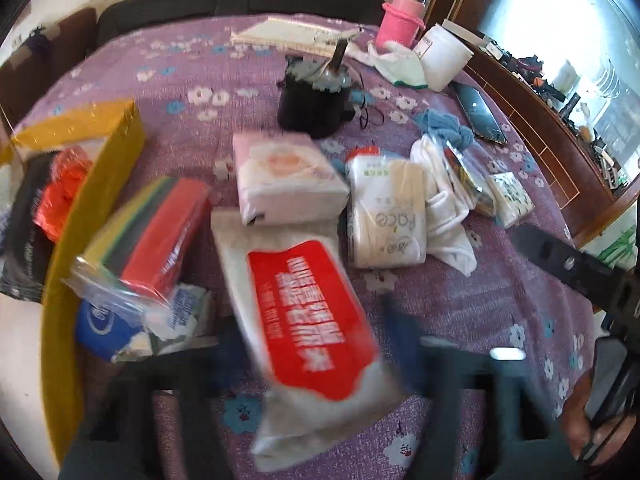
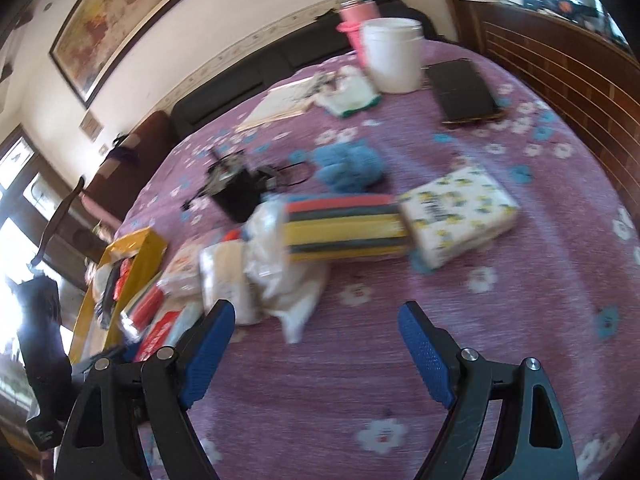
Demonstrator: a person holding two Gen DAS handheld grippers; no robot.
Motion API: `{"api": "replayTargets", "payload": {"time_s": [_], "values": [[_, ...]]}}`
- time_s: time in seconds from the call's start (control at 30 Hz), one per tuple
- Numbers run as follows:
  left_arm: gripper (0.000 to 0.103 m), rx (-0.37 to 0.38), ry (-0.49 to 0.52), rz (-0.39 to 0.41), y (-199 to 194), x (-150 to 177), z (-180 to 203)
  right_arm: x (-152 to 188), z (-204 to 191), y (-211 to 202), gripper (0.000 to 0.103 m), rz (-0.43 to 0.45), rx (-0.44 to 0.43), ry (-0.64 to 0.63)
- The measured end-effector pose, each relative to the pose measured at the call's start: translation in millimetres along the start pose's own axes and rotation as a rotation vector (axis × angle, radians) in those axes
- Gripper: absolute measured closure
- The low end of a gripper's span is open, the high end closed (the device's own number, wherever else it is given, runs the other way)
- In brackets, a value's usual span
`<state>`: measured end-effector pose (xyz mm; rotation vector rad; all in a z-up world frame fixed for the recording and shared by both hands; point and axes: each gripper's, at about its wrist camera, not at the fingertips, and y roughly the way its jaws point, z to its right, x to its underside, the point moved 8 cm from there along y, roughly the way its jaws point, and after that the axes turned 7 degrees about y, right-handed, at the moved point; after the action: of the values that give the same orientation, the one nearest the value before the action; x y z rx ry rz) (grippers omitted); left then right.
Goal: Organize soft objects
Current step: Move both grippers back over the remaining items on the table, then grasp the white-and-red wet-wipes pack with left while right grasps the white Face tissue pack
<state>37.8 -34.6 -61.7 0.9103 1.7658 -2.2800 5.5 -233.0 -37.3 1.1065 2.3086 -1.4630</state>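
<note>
A white tissue pack with a red label (image 1: 308,320) lies between the blurred fingers of my left gripper (image 1: 316,364); I cannot tell whether they press on it. A yellow box (image 1: 80,208) at the left holds soft packs. A bag of coloured sponges (image 1: 148,236) leans on it. A pink-white pack (image 1: 280,176), a cream "Face" pack (image 1: 384,216) and a white cloth (image 1: 444,208) lie beyond. My right gripper (image 2: 316,340) is open and empty above the purple cloth. Ahead of it lie a striped sponge pack (image 2: 344,228), a lemon-print tissue pack (image 2: 456,216) and a blue cloth (image 2: 348,166).
A purple flowered tablecloth (image 2: 400,360) covers the round table. On it stand a black pot (image 1: 312,104), a white tub (image 2: 394,56), a pink bottle (image 1: 400,16), a dark phone (image 2: 460,88) and papers (image 1: 288,34). A wooden cabinet (image 2: 560,64) stands at the right.
</note>
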Motion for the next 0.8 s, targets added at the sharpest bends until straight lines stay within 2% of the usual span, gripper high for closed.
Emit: {"api": "replayTargets", "payload": {"time_s": [0.1, 0.37, 0.47, 0.57, 0.73, 0.8], "values": [[0.062, 0.025, 0.002, 0.028, -8, 2, -1, -5, 21, -1, 0.015, 0.003, 0.019, 0.042], [0.061, 0.094, 0.006, 0.082, -46, 26, 4, 0, 31, 9, 0.015, -0.026, 0.018, 0.067], [0.061, 0.098, 0.004, 0.067, -42, 33, 5, 5, 18, 15, 0.015, -0.048, -0.001, 0.04], [0.061, 0.095, -0.017, 0.034, -29, 38, 2, 15, -7, 20, 0.015, -0.074, -0.026, -0.043], [0.054, 0.098, 0.011, 0.094, -24, 34, 3, 27, -47, 26, 0.015, -0.091, -0.061, -0.189], [0.045, 0.112, 0.027, 0.124, -25, 34, 6, 29, -63, 29, 0.015, -0.094, -0.074, -0.238]]}}
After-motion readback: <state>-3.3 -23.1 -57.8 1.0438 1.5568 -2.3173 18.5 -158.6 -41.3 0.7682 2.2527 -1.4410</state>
